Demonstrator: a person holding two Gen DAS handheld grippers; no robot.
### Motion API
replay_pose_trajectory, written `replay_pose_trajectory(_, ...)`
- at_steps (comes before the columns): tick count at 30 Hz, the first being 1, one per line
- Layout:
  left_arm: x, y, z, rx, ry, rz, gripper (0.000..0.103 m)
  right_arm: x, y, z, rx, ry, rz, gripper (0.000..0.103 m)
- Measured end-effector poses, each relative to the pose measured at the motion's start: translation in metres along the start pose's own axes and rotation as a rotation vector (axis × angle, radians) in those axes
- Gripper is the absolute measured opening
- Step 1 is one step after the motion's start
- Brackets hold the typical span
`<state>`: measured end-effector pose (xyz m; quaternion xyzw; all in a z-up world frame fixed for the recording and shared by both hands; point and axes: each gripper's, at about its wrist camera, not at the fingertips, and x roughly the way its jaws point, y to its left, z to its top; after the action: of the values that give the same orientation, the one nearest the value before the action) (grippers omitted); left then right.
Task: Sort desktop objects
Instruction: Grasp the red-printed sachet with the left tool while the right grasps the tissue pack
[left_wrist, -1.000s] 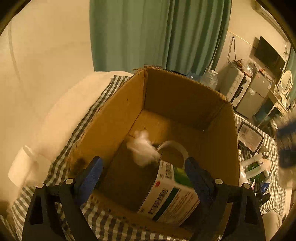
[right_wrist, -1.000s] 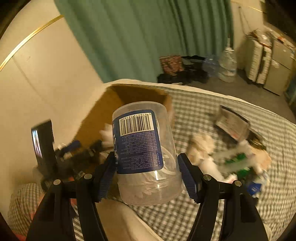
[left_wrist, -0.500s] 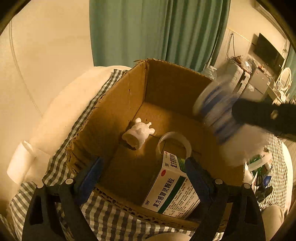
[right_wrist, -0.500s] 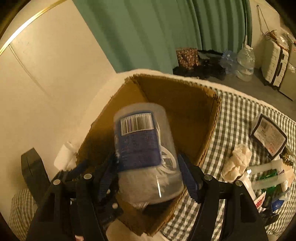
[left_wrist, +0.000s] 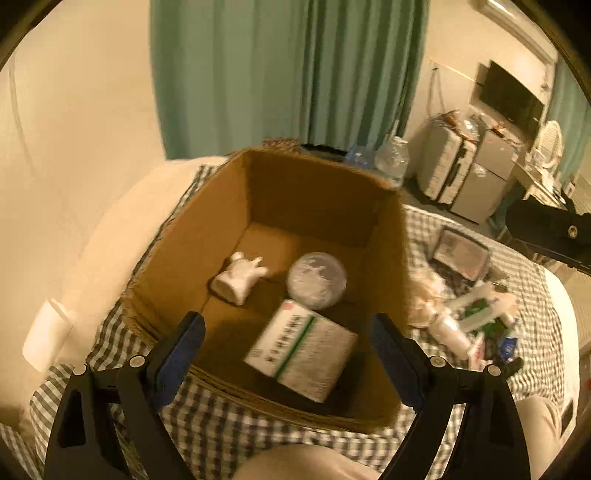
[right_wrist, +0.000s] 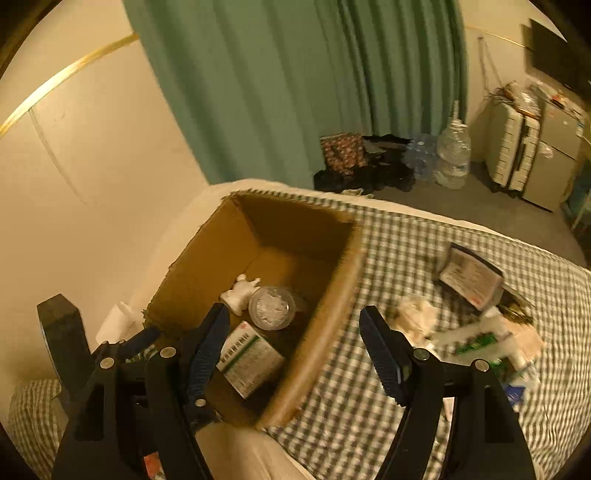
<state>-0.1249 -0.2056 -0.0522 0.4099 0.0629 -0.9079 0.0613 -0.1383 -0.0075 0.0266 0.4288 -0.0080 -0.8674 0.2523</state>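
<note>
Three things already lie in the box (left_wrist: 207, 236): a white figure (left_wrist: 240, 277), a jar (left_wrist: 317, 279) and a carton (left_wrist: 301, 349). A heap of items (right_wrist: 476, 332) at right of frame waits on the checked cloth (right_wrist: 399, 251). The right gripper (right_wrist: 291, 350) has just been opening, released and empty, the jar upper left of it. The left gripper (left_wrist: 286, 363) hangs spread and empty over the carton

Clear plastic jar (left_wrist: 317, 280) upright inside cardboard box (left_wrist: 207, 236), between white figurine (left_wrist: 239, 279) and medicine carton (left_wrist: 301, 350).
</note>
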Motion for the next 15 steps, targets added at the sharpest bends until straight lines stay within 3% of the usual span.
replay_pose_trajectory(6, -0.021, -0.055, -0.013, 0.045, -0.016, -0.066, 0.097, -0.057, -0.055, -0.021, 0.067, -0.058, -0.076, 0.073)
replay_pose_trajectory(10, -0.021, -0.099, -0.028, 0.071, 0.013, -0.122, 0.097, -0.086, -0.100, -0.039, 0.124, -0.085, -0.155, 0.073)
replay_pose_trajectory(15, -0.014, -0.151, -0.041, 0.130, 0.043, -0.132, 0.097, -0.108, -0.155, -0.068, 0.208, -0.086, -0.204, 0.073)
